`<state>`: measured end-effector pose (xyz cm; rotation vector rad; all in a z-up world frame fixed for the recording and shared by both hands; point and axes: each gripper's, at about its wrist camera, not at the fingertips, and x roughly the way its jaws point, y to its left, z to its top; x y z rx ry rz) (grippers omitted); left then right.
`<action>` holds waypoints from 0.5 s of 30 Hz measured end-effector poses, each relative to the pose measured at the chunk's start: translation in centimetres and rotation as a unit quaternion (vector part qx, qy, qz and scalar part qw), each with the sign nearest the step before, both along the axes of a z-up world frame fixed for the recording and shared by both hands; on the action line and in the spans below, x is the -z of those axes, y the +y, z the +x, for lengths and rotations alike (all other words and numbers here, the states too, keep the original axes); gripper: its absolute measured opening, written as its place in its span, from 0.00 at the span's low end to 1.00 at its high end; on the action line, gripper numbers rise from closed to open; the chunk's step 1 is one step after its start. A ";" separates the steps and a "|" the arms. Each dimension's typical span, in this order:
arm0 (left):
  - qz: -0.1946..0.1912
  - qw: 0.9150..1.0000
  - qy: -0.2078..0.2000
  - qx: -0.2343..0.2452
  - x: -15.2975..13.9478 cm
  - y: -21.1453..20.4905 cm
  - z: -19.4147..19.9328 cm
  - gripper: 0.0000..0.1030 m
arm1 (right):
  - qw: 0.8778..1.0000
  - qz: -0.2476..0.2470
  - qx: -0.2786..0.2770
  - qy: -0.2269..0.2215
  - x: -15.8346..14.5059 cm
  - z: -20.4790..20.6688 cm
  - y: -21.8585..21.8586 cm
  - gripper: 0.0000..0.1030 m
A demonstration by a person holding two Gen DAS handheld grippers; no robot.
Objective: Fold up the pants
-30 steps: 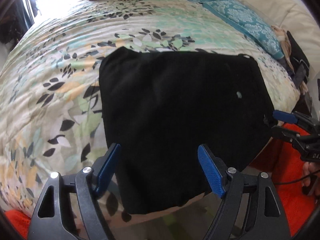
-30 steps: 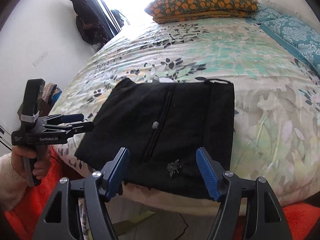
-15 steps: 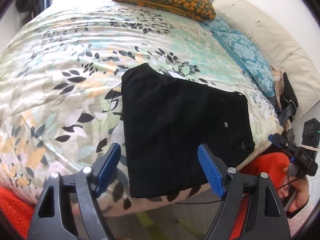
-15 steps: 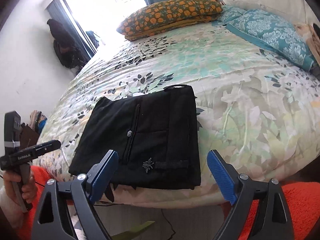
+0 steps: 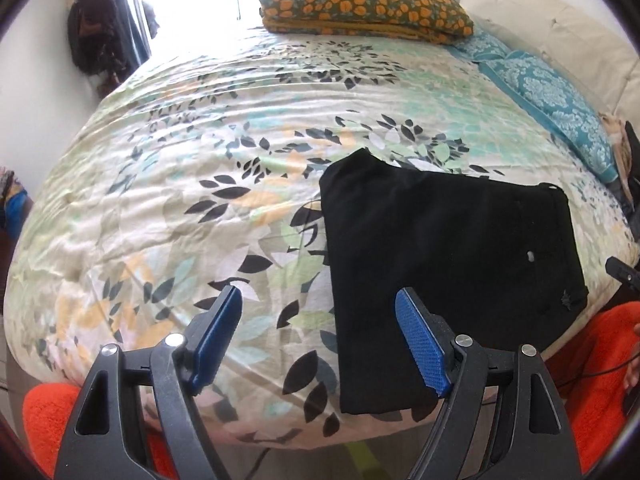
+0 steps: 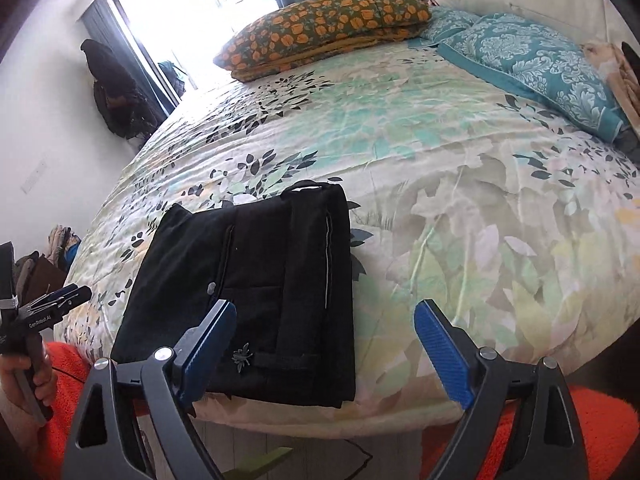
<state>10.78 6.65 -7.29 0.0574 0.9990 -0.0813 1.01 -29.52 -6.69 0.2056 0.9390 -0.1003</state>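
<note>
Black pants [image 5: 448, 264] lie folded into a flat rectangle at the near edge of the bed, with a small button and a silver emblem showing on top [image 6: 256, 288]. My left gripper [image 5: 320, 336] hangs open above the floral bedspread, just left of the pants, with nothing between its blue pads. My right gripper [image 6: 324, 348] is open too, held above the pants' near right corner and off the cloth. In the right wrist view the left gripper [image 6: 60, 300] shows at the far left in a hand.
The floral bedspread [image 5: 200, 184] covers the bed. An orange-flowered pillow [image 5: 360, 8] and teal pillows [image 6: 532, 64] lie at the far end. Orange fuzzy fabric [image 6: 600, 432] sits below the bed edge. Dark clothes hang by the window [image 6: 112, 88].
Both grippers have drawn back and up from the pants, which look smaller. The right gripper's jaws stand wider than a second ago. The left view has swung left, off the pants.
</note>
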 end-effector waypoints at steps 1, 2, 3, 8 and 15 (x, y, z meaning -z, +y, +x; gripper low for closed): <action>0.009 1.000 0.000 0.001 0.2 -0.1 0.0 0.79 | 1.000 -0.003 -0.001 0.002 0.2 -0.1 0.1 0.88; 0.016 1.000 0.001 0.002 0.3 -0.2 0.0 0.79 | 1.000 -0.008 -0.002 0.004 0.2 -0.1 0.2 0.88; 0.019 1.000 0.002 0.001 0.4 -0.2 -0.1 0.79 | 1.000 -0.014 -0.004 0.004 0.1 -0.2 0.2 0.88; 0.030 1.000 0.007 -0.003 0.9 -0.1 0.0 0.79 | 1.000 -0.017 0.000 0.010 0.6 -0.2 0.1 0.88; -0.020 0.999 0.031 0.038 2.3 0.2 1.0 0.79 | 0.999 0.021 -0.024 0.017 0.8 0.8 -0.4 0.88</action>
